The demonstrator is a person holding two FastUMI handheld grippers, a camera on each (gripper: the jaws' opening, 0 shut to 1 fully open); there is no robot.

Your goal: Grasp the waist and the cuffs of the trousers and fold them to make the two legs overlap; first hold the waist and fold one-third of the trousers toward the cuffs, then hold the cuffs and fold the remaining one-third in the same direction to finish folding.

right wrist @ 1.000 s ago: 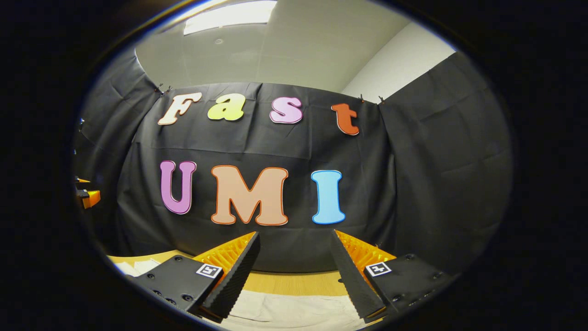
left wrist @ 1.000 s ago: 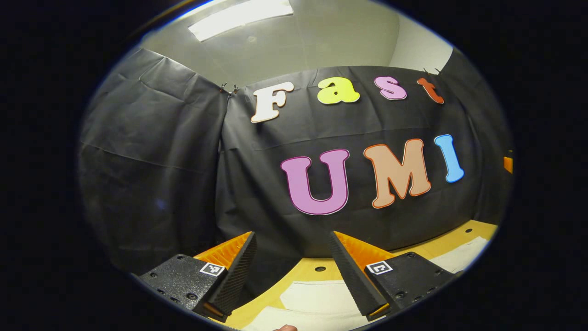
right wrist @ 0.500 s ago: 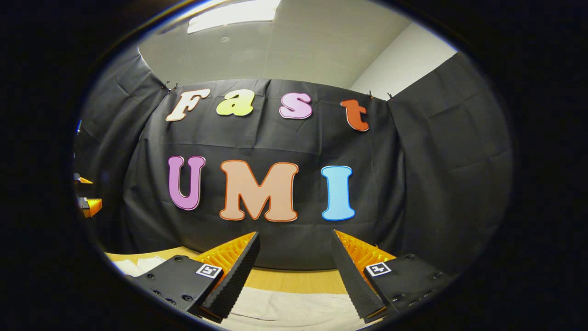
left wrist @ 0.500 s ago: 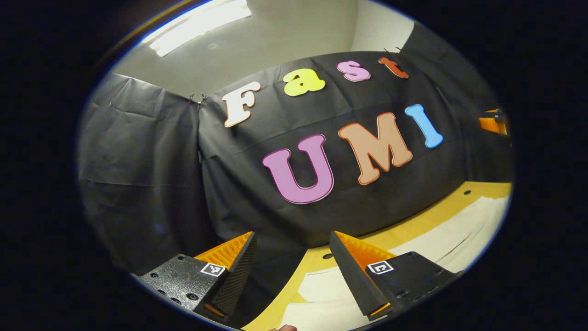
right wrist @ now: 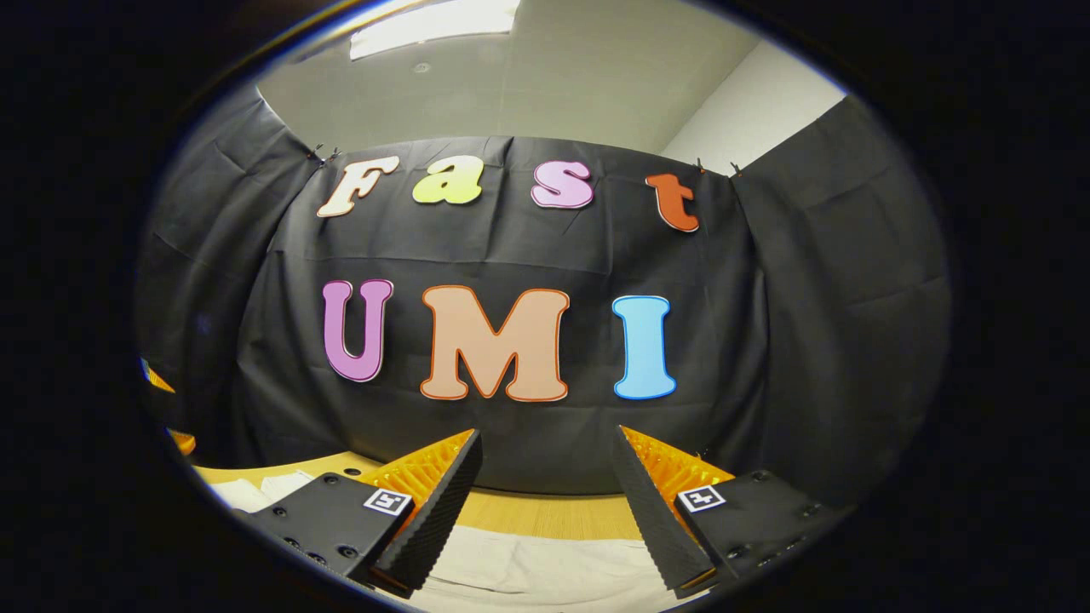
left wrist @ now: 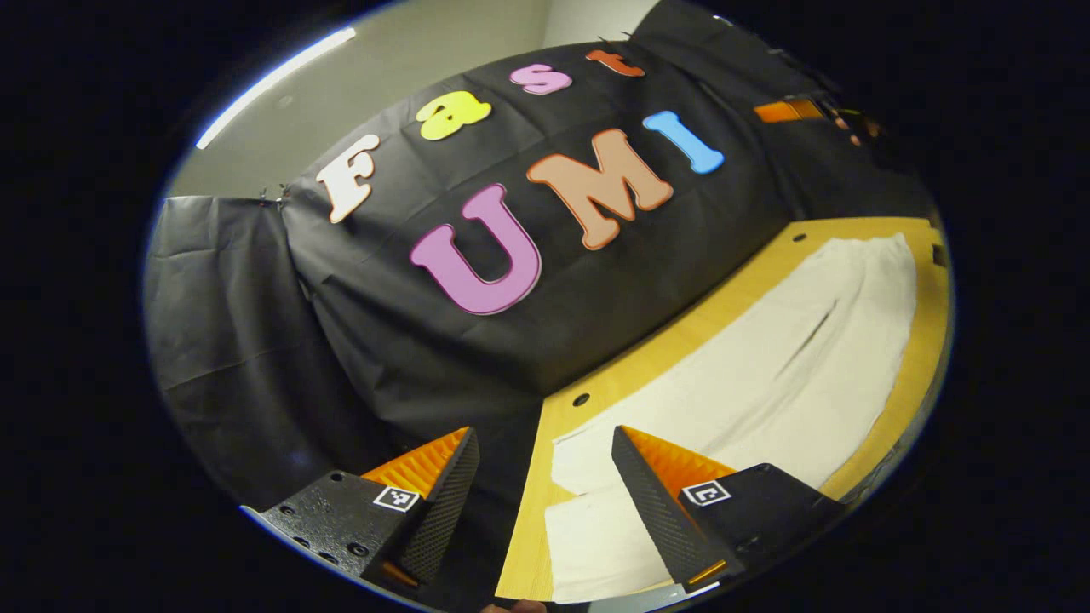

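Left gripper view: since a second ago the camera has rolled and swung right, bringing the trousers (left wrist: 766, 358) into sight, spread flat along the wooden table (left wrist: 924, 340), both legs side by side. Left gripper (left wrist: 545, 502) has jaws wide, nothing held, poised above the near cuffs. The far gripper (left wrist: 796, 111) shows at top right.

Right gripper view: little changed. Right gripper (right wrist: 549, 502) level, facing the wall, jaws wide and empty, pale cloth (right wrist: 545, 570) below.

Judgement: no fold begun; next, descend and pinch waist and cuffs.
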